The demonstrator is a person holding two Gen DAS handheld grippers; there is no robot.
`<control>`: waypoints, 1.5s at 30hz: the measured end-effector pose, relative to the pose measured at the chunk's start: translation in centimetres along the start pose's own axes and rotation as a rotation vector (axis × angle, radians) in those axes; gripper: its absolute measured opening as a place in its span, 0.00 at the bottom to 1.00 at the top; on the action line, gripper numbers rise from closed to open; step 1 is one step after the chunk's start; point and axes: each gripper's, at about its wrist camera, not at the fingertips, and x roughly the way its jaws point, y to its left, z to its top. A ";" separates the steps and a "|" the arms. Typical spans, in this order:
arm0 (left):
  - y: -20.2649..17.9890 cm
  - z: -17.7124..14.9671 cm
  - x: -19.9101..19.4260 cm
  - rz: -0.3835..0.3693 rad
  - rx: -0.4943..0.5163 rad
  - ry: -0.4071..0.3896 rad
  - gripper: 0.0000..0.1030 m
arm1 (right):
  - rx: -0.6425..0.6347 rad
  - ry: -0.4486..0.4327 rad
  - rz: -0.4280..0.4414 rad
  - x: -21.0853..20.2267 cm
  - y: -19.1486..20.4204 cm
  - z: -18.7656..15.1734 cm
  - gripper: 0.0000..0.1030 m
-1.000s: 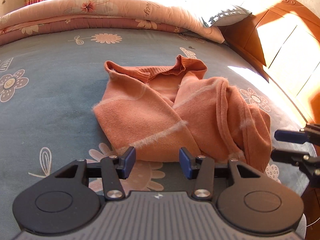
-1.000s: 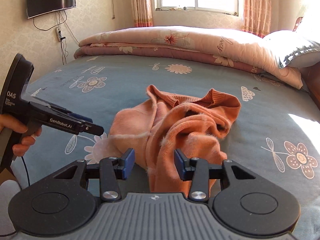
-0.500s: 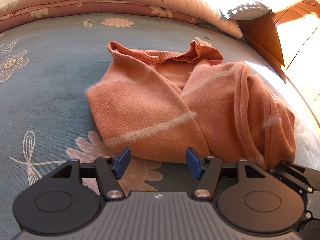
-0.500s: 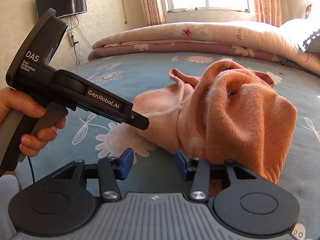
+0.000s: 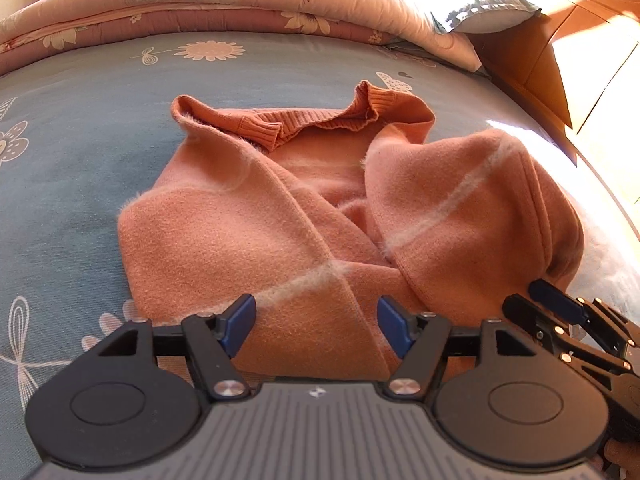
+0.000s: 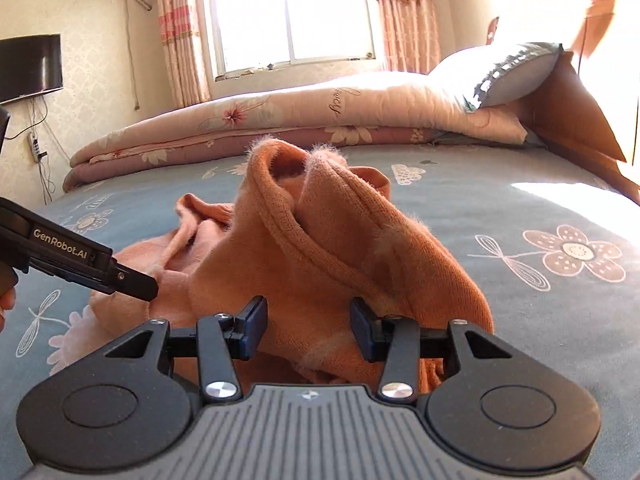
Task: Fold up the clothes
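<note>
Both grippers have closed in on the orange sweater (image 5: pixel 280 232), left gripper (image 5: pixel 316 322) and right gripper (image 6: pixel 306 326) gaping at its near hem. Sweater lies crumpled on blue floral bedsheet (image 5: pixel 80 152); beyond it, folded quilt (image 6: pixel 280 116), then window (image 6: pixel 292 12).

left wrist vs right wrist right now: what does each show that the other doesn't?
Only the left wrist view shows the ribbed knit collar of the orange fuzzy sweater and the pale stripes crossing its front.

Only the right wrist view shows the sunlit window, striped pink curtains, black wall-mounted screen and the raised rolled hem.

Both show the sweater crumpled on the blue flowered bedsheet, the folded pink floral quilt, the grey-trimmed pillow, and both grippers open: left gripper, right gripper.
</note>
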 end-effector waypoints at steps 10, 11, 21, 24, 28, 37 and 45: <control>-1.2 0.2 0.8 0.141 0.060 0.049 0.56 | -0.004 -0.020 0.046 -0.7 0.1 -0.4 0.55; -1.2 0.2 0.8 0.158 0.066 0.056 0.57 | -0.001 -0.022 0.046 -0.7 0.1 -0.3 0.55; -3.6 0.7 2.0 0.261 0.219 0.113 0.54 | -0.006 -0.038 0.040 -1.5 0.1 -0.1 0.56; -5.1 0.9 2.6 0.296 0.293 0.125 0.38 | -0.005 -0.048 0.038 -1.8 0.0 -0.1 0.56; -6.1 1.0 2.7 0.333 0.362 0.133 0.10 | -0.004 -0.062 0.035 -2.3 -0.1 -0.1 0.56; -3.1 0.8 -1.2 0.379 0.361 0.109 0.06 | 0.003 -0.086 0.030 -3.1 -0.2 -0.1 0.56; 0.5 1.3 -4.4 0.473 0.370 0.052 0.06 | 0.032 -0.090 0.017 -2.9 -0.2 -0.3 0.56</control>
